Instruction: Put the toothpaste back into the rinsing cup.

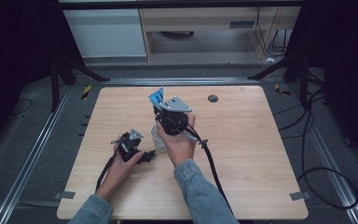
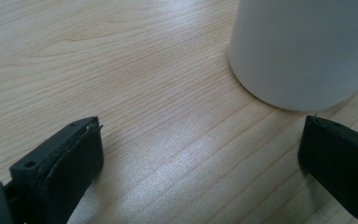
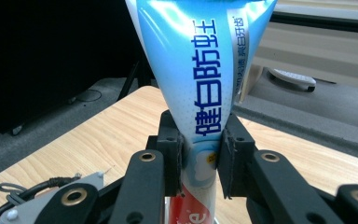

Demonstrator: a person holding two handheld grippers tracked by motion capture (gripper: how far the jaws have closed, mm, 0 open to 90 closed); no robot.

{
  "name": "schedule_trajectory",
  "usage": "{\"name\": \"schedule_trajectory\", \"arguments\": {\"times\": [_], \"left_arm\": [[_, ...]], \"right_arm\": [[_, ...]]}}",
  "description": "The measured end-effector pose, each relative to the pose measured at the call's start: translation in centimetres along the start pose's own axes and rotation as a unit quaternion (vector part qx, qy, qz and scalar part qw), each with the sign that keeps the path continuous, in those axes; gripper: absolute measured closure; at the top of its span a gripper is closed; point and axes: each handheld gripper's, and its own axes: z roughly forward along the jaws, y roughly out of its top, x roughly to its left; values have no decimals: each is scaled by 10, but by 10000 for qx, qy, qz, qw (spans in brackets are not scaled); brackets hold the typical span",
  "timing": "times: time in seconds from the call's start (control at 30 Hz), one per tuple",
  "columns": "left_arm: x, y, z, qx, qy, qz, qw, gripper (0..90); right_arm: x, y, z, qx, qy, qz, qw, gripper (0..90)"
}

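Observation:
A blue and white toothpaste tube (image 1: 156, 97) (image 3: 205, 79) stands upright with its flat crimped end up. My right gripper (image 1: 162, 115) (image 3: 203, 144) is shut on its lower part, just above the tube's red end. Directly below it a white cup (image 1: 158, 138) (image 2: 303, 51) stands on the wooden table (image 1: 242, 154). My left gripper (image 1: 147, 156) (image 2: 200, 140) lies low on the table just left of the cup, open, with nothing between its fingers (image 2: 74, 158). The cup sits ahead of the right-hand jaw, outside the gap.
A small dark round hole (image 1: 213, 98) marks the table's far side. Black cables (image 1: 209, 163) trail from both grippers toward the near edge. Dark frame legs and floor cables surround the table.

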Motion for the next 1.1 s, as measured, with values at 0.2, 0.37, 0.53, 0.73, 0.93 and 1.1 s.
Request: {"name": "schedule_trajectory", "arguments": {"times": [0.2,0.37,0.53,0.73,0.93,1.1], "left_arm": [[0,0,0,-30,10,-35,10000,0],[0,0,0,-31,10,-18,10000,0],[0,0,0,-40,18,-21,10000,0],[-1,0,1,-40,10,-34,10000,0],[0,0,1,-39,12,-30,10000,0],[0,0,1,-39,12,-30,10000,0]], "right_arm": [[0,-9,4,52,4,48,10000,731],[-2,-16,9,115,-13,111,9999,732],[-5,-24,14,202,-11,189,9996,732],[-7,-30,19,245,-4,288,9993,732],[-8,-33,21,279,-8,305,9991,732],[-8,-36,24,283,-8,349,9990,732]]}}
